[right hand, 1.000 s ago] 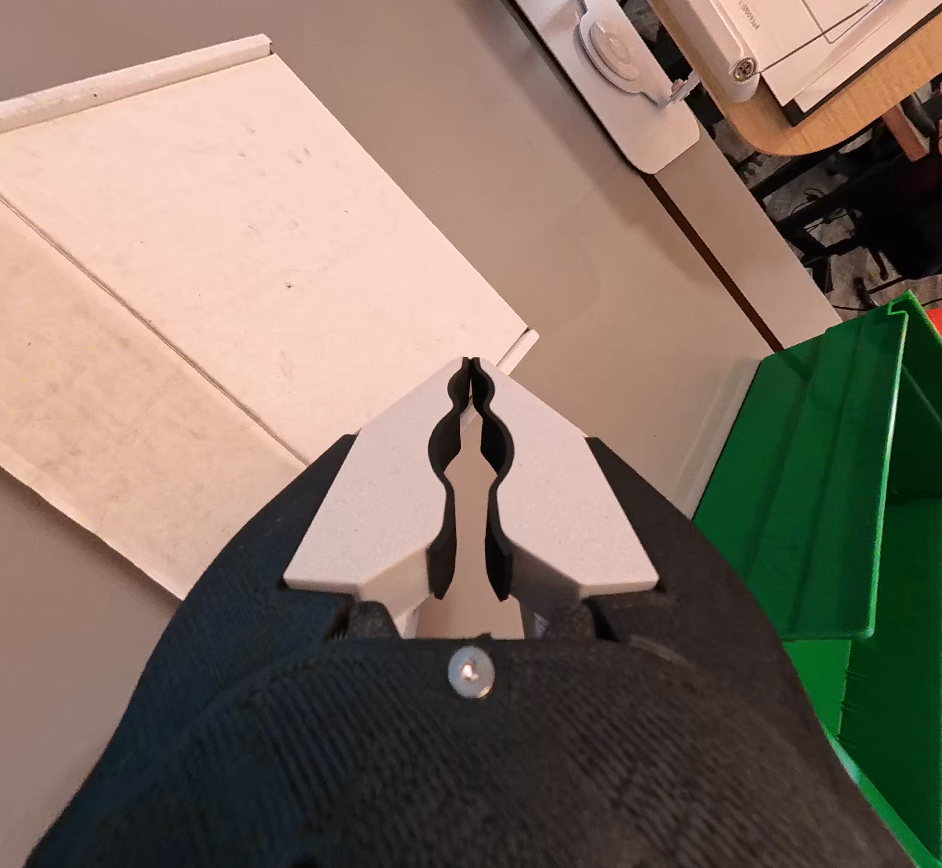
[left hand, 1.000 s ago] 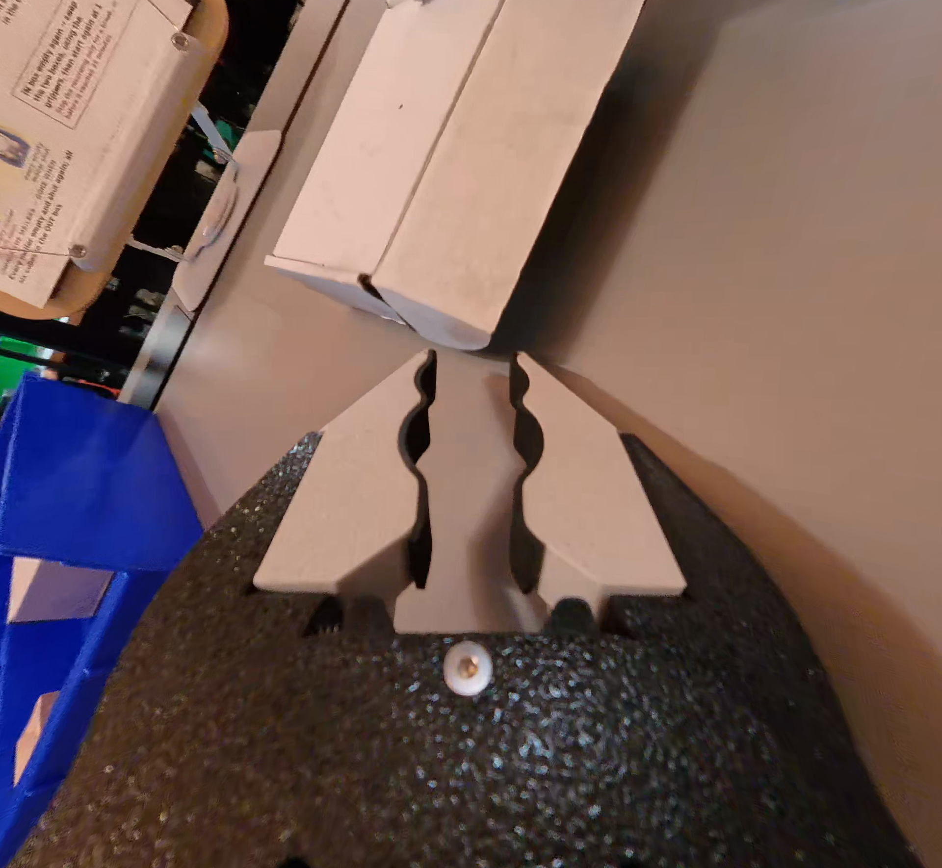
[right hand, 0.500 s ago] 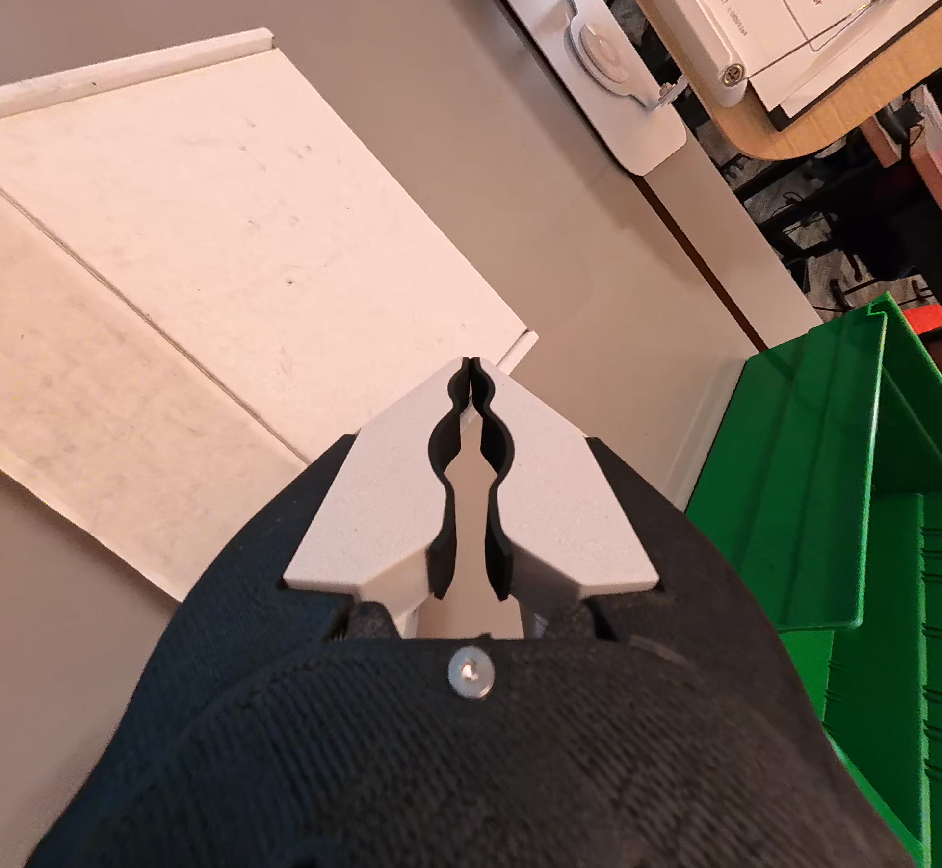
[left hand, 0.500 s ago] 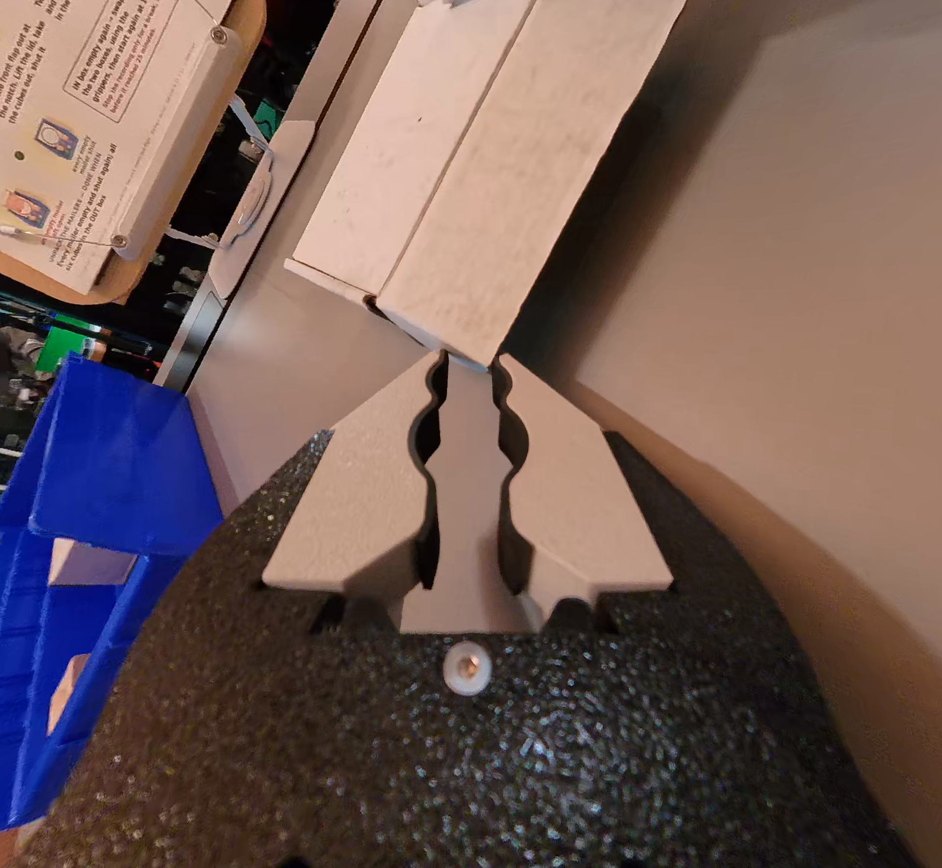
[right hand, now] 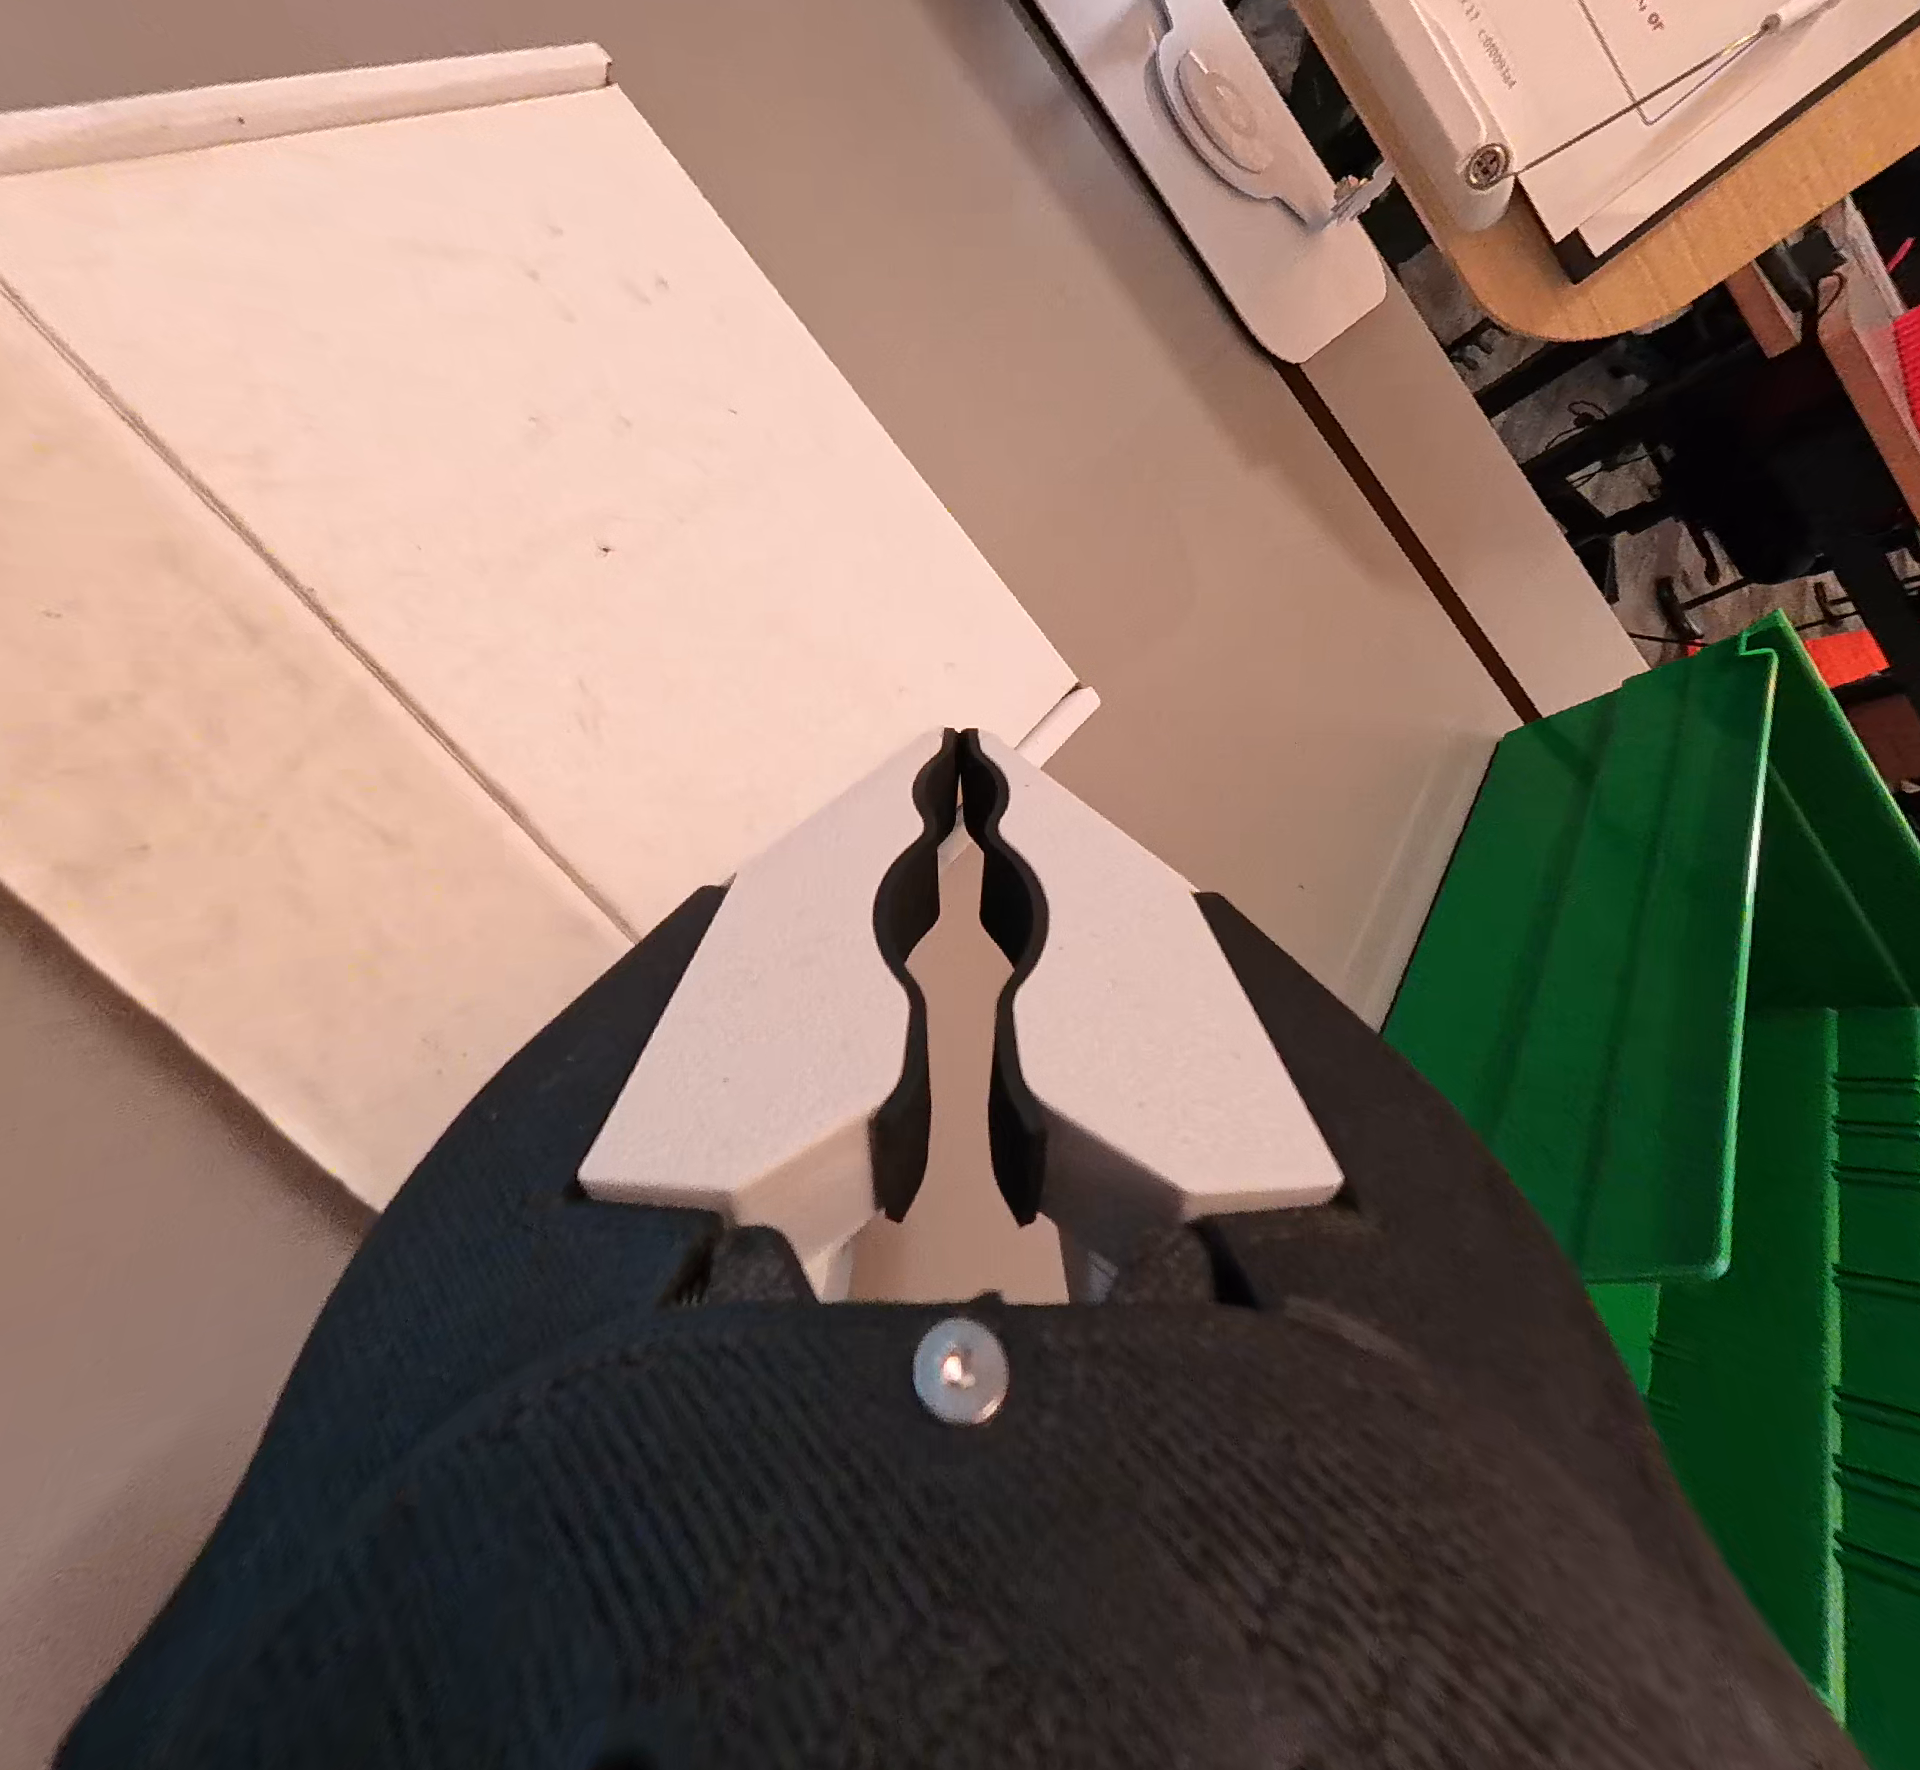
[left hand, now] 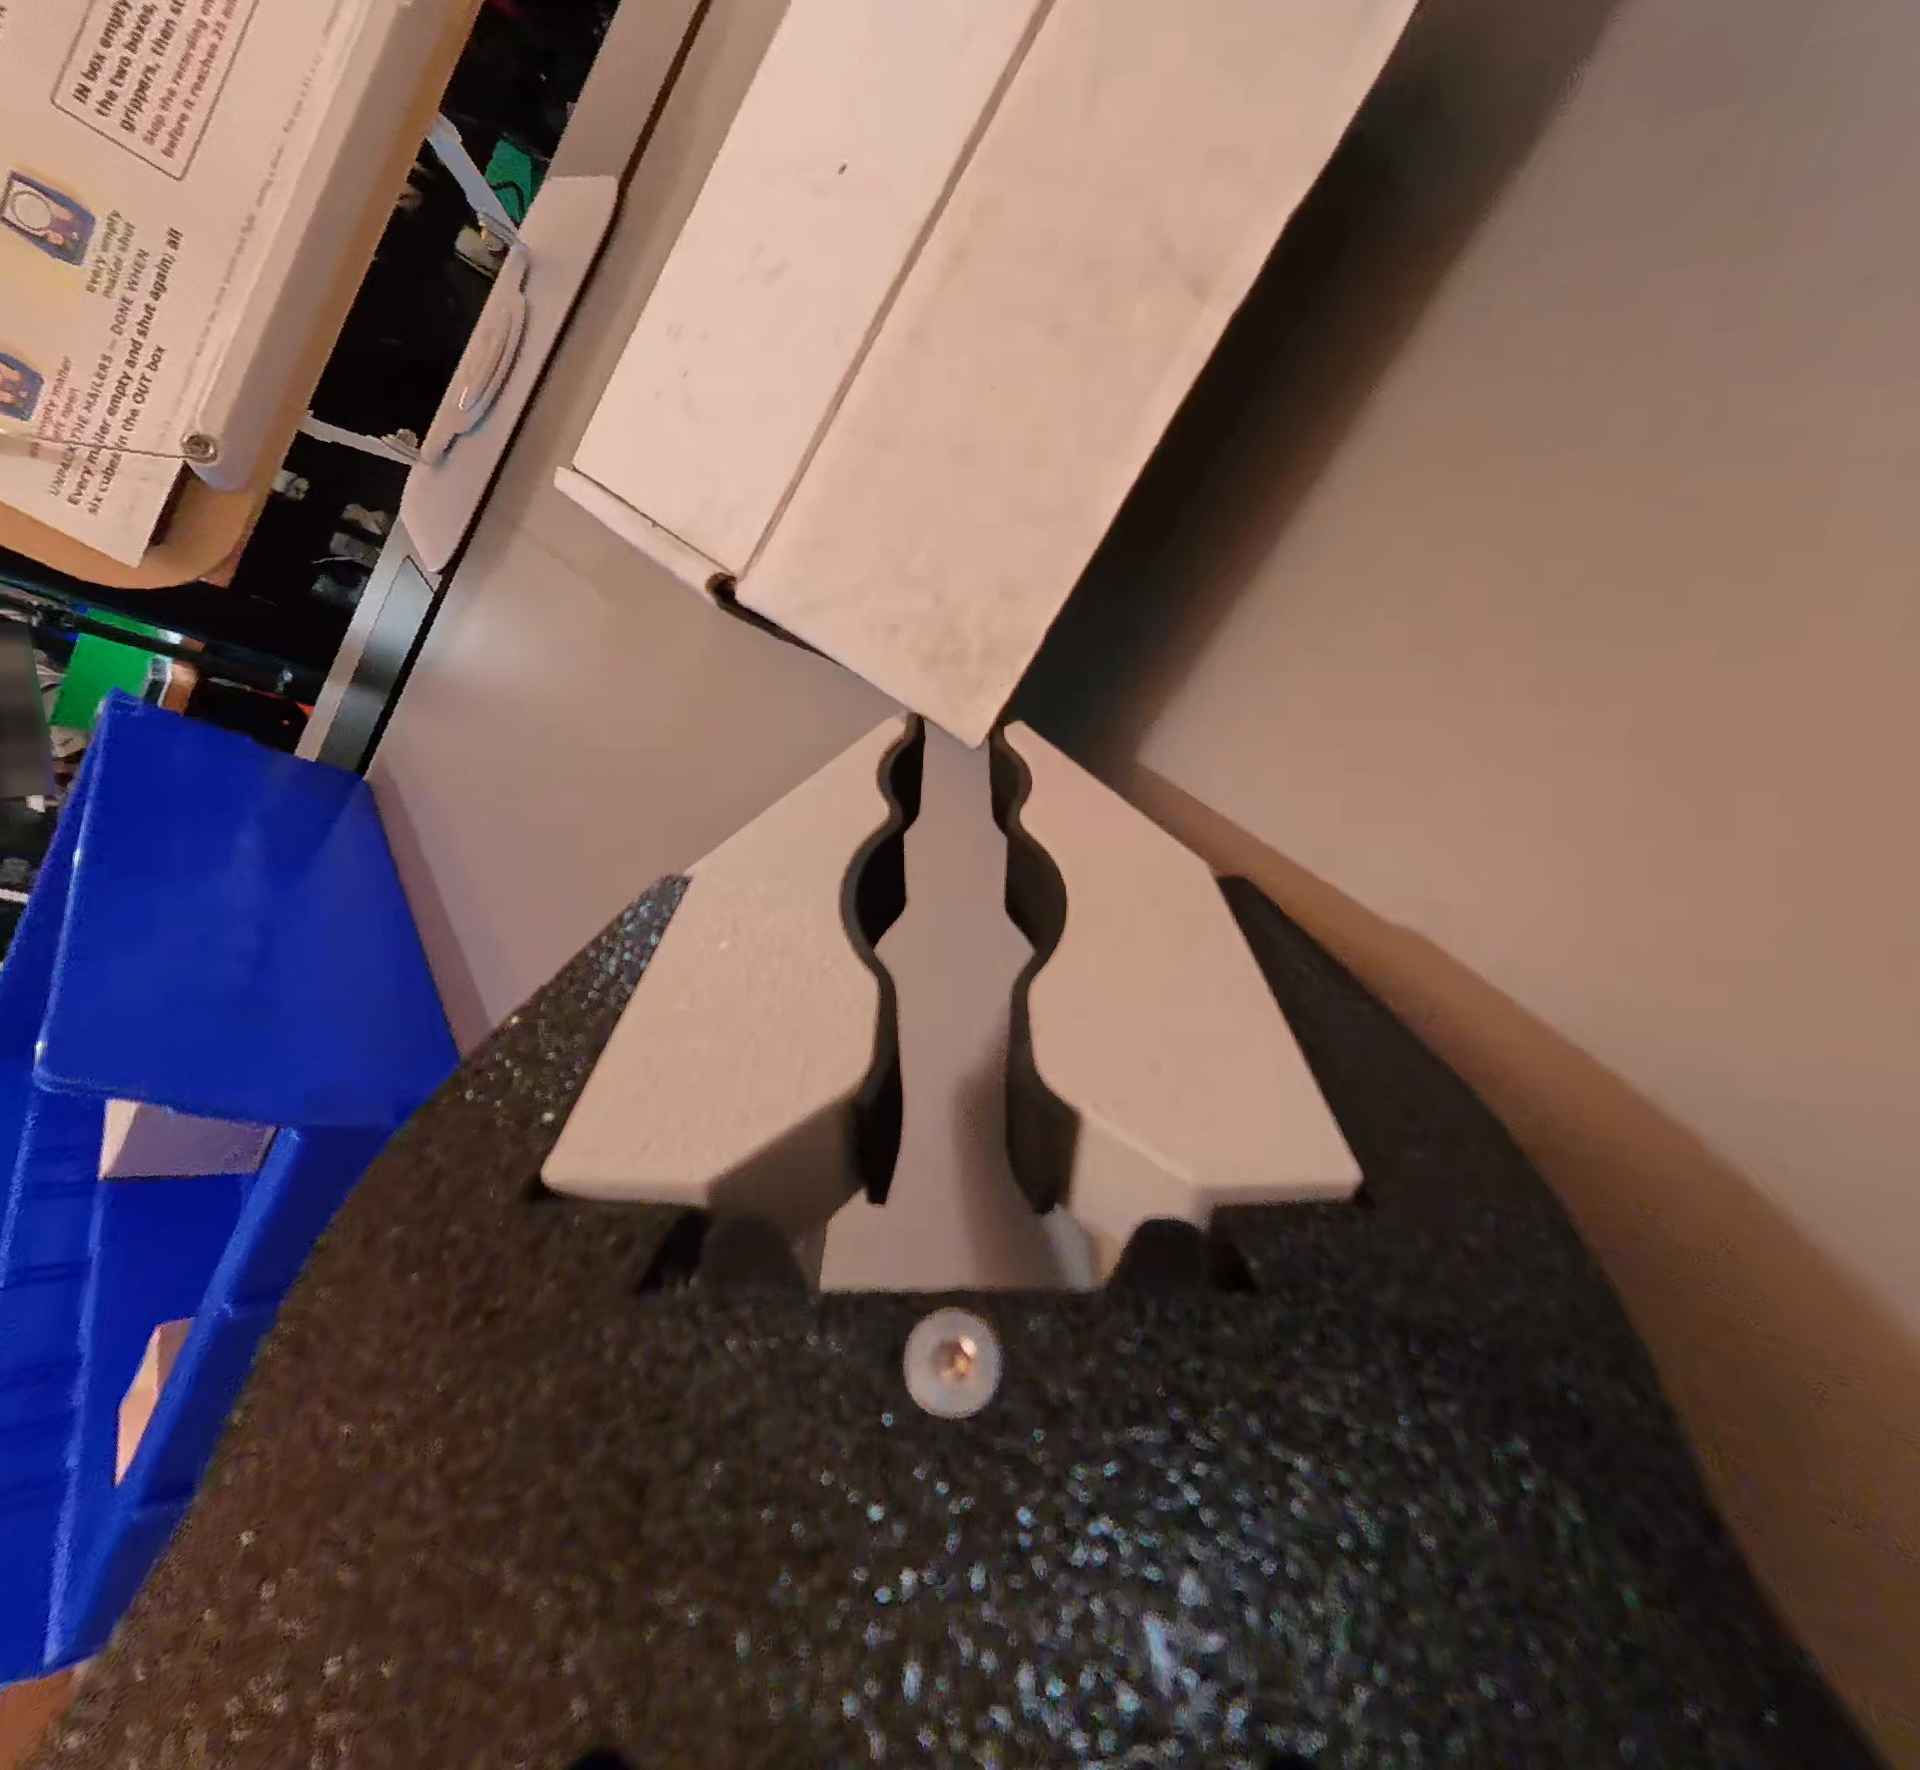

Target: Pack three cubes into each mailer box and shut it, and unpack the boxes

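A white mailer box (left hand: 831, 266) lies on the tan table, seen from its end. My left gripper (left hand: 958, 733) has its jaws narrowly apart, with the near corner of the box's raised front panel (left hand: 1039, 370) between the tips, so it looks shut on that corner. The same box (right hand: 468, 473) fills the left of the right wrist view. My right gripper (right hand: 961, 738) is shut, tips touching, at the box's right corner by a small white tab (right hand: 1065, 712). I cannot tell whether it pinches any card. No cubes show at the box.
A blue bin (left hand: 208, 889) at the left holds wooden cubes (left hand: 177, 1133). A green bin (right hand: 1662, 993) stands at the right. An instruction sheet on a stand (left hand: 208, 162) rises past the table's far edge, and it also shows in the right wrist view (right hand: 1507, 6).
My left gripper's jaws have narrowed onto the corner of the box's front panel. The right gripper has stayed shut and has hardly moved.
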